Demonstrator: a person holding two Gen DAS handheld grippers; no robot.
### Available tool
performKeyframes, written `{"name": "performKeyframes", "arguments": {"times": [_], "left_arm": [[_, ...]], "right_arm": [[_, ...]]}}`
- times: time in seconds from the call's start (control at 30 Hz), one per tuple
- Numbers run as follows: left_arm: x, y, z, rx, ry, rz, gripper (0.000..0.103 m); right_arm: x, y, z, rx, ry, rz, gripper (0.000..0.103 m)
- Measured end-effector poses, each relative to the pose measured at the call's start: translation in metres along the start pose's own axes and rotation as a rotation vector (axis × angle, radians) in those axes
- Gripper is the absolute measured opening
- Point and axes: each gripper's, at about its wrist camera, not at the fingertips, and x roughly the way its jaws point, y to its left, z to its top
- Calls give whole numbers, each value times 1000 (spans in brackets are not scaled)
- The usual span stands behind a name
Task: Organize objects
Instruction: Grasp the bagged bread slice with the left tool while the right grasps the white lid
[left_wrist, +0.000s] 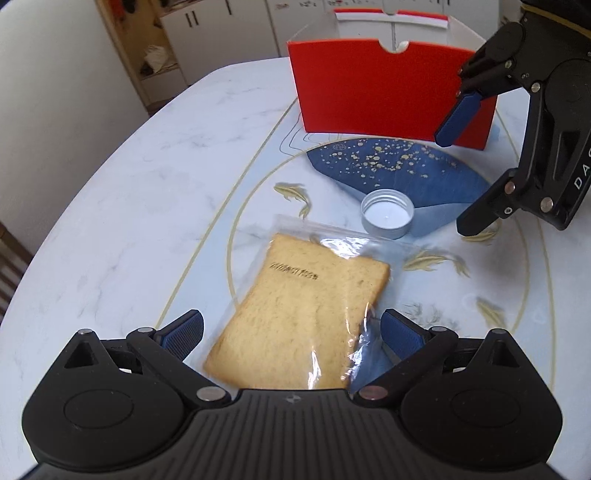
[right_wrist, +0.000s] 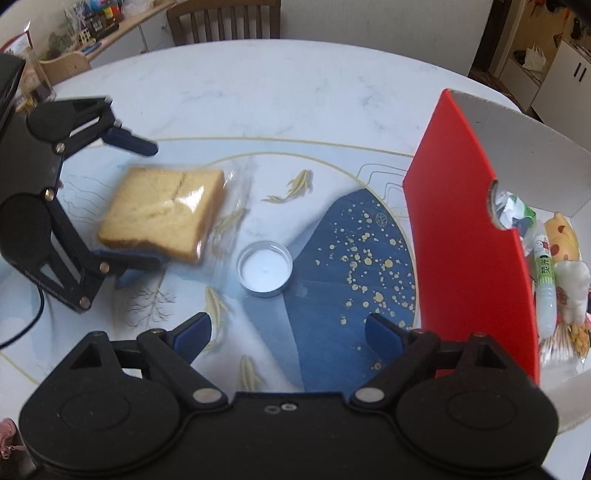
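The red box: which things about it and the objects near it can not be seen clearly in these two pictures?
- Red box contents: the left wrist view shows none; its front wall hides them.
- In the right wrist view, the items inside are partly hidden by that wall.
- Bagged bread print: too small and blurred to read.
- Bread's near end in the left wrist view: hidden by the left gripper.

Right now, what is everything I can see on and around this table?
Bagged bread slice: one, tan in clear plastic, flat on the table between the left gripper's fingers.
Metal lid: one, silver, open side up, beside the bread.
Red box: one, red outside and white inside, upright at the table's far side.
Items in the box: several, mixed colours, partly hidden.
Table: one, white marble look with a blue and gold pattern.
Chair: one, brown, behind the table.
Left gripper: black, blue pads, open.
Right gripper: black, blue pads, open.
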Motion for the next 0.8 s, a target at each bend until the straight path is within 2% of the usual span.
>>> {"name": "performKeyframes", "arguments": {"times": [0.17, 0.33, 0.43, 0.53, 0.67, 0.73, 0.8], "left_arm": [[15, 13, 4, -34, 15, -47, 103], [23, 33, -1, -183, 14, -86, 103], [25, 43, -6, -287, -2, -56, 103], [25, 50, -10, -368, -6, 5, 103], [22, 60, -17, -480, -4, 68, 100], [18, 62, -20, -509, -16, 96, 89], [14, 65, -22, -536, -15, 114, 83]], "right_arm": [[12, 2, 7, -32, 9, -16, 85], [26, 4, 14, -25, 13, -22, 82], [31, 5, 17, -13, 8, -20, 80], [33, 8, 22, -11, -5, -21, 79], [34, 14, 26, -10, -30, -19, 66], [33, 16, 27, -6, -41, -20, 61], [32, 17, 26, 3, -49, -25, 55]]}}
